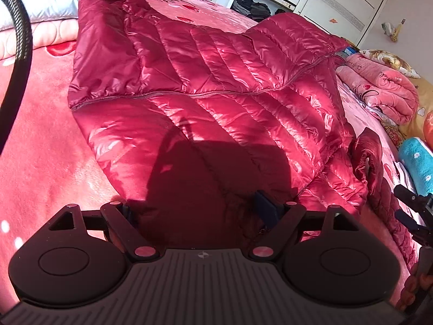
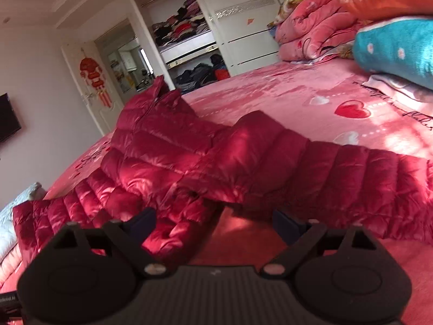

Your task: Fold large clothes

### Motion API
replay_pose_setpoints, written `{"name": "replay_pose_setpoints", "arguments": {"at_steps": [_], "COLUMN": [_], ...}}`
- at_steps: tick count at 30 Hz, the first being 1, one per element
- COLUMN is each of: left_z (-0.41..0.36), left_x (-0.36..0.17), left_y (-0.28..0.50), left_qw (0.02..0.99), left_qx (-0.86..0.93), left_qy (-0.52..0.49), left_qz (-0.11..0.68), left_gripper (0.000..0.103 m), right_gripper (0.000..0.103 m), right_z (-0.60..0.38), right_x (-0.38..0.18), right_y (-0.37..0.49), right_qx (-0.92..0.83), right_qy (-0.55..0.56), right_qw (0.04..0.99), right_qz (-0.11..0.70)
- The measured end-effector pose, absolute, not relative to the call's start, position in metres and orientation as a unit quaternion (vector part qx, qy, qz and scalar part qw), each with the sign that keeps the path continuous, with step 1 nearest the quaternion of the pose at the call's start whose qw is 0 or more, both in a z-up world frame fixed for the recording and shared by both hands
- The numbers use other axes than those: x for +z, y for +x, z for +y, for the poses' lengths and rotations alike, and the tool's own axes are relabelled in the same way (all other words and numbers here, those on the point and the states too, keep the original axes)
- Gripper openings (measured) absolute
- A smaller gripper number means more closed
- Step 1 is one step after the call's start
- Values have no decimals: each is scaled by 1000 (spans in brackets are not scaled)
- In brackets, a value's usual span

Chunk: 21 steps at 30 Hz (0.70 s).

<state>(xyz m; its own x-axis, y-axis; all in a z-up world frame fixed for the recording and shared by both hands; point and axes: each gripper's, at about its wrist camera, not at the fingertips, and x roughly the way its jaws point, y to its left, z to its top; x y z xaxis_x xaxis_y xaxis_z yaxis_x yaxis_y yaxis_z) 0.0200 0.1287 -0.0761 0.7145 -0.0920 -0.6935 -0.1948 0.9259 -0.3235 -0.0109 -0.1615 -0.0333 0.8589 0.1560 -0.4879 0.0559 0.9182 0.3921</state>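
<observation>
A red puffer jacket [image 1: 205, 81] is lying spread on the pink bed [image 1: 40, 162]. The left gripper [image 1: 197, 211] is hovering over its hem, jaws released. The right gripper [image 2: 213, 222] is also gaping, grasping nothing.

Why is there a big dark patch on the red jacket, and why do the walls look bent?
Left wrist view: sunlight casts the left gripper's own shadow on the red jacket, whose shiny fabric glares. Right wrist view: slight motion blur, sharpest loss on the blue towel; the fisheye lens bows the wardrobe in both views.
</observation>
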Motion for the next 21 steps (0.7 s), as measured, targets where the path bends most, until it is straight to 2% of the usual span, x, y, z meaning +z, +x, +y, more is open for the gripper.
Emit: {"name": "replay_pose_setpoints", "arguments": {"at_steps": [1, 2, 4, 6, 10, 13, 21], "left_z": [124, 119, 108, 99, 76, 51, -44], "left_x": [-76, -76, -75, -73, -66, -61, -58], "left_y": [21, 23, 24, 28, 30, 26, -10], "left_qw": [907, 907, 908, 910, 910, 906, 882], "left_qx": [28, 31, 33, 29, 20, -11, -149], "left_qy": [-183, -176, -157, -134, -97, -71, -16], "left_qz": [379, 381, 386, 391, 402, 417, 446], "left_gripper": [82, 78, 57, 43, 23, 19, 19], "right_gripper": [93, 93, 95, 97, 97, 98, 100], "right_z": [-157, -153, -151, -150, -158, -165, -206], "right_x": [-35, -37, -39, -41, -45, -47, -38], "right_y": [-8, -5, -1, 3, 13, 17, 7], "right_qx": [38, 47, 59, 65, 63, 50, 16], "right_qy": [197, 197, 200, 206, 225, 240, 293], "right_qw": [942, 940, 937, 935, 926, 922, 917], "right_qz": [270, 275, 279, 281, 295, 300, 270]}}
